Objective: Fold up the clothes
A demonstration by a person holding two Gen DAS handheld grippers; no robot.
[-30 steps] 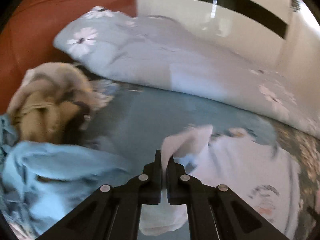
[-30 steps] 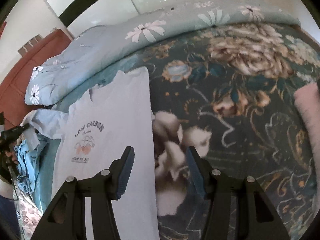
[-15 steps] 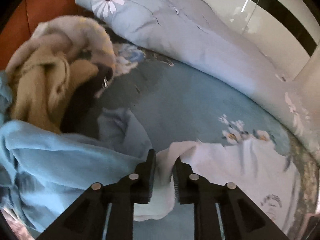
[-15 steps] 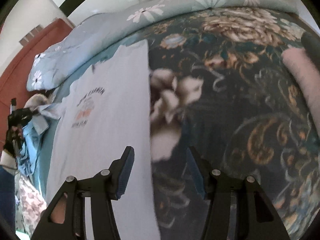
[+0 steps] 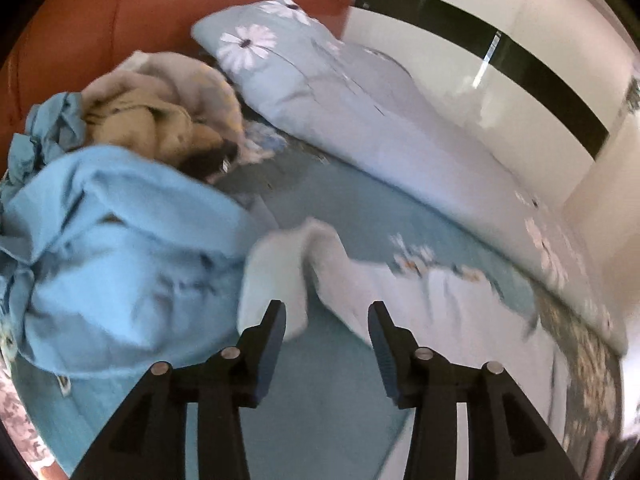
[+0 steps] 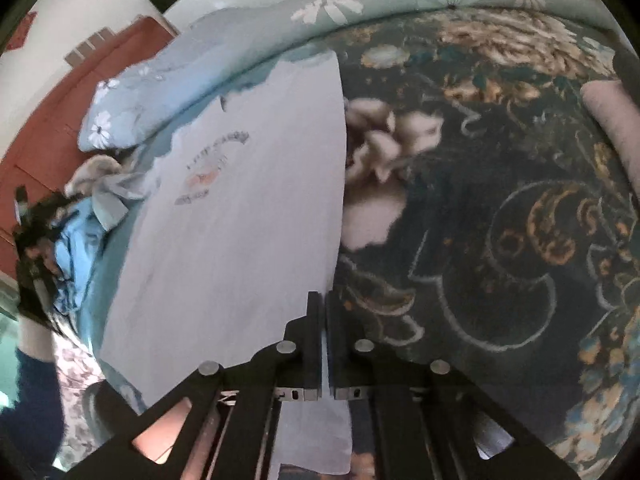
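A white T-shirt (image 6: 240,240) with a small chest print lies flat on the bed, its long side edge straight. My right gripper (image 6: 324,300) is shut on the shirt's near edge by the hem. In the left wrist view the shirt's sleeve (image 5: 280,268) lies crumpled just ahead of my left gripper (image 5: 326,312), which is open with nothing between its fingers. The shirt's body (image 5: 452,304) spreads away to the right. The left gripper (image 6: 32,240) also shows at the far left of the right wrist view, held by a hand.
A light blue garment (image 5: 112,256) and a beige bundle (image 5: 160,112) are heaped left of the sleeve. A flowered blue pillow (image 5: 340,92) lies against the red-brown headboard (image 5: 120,8). The dark floral bedspread (image 6: 500,220) spreads right; a pink roll (image 6: 612,120) sits at the far right.
My left gripper has opened and let go of the sleeve, which now lies on the bed. My right gripper has moved down to the shirt's edge and shut on it.
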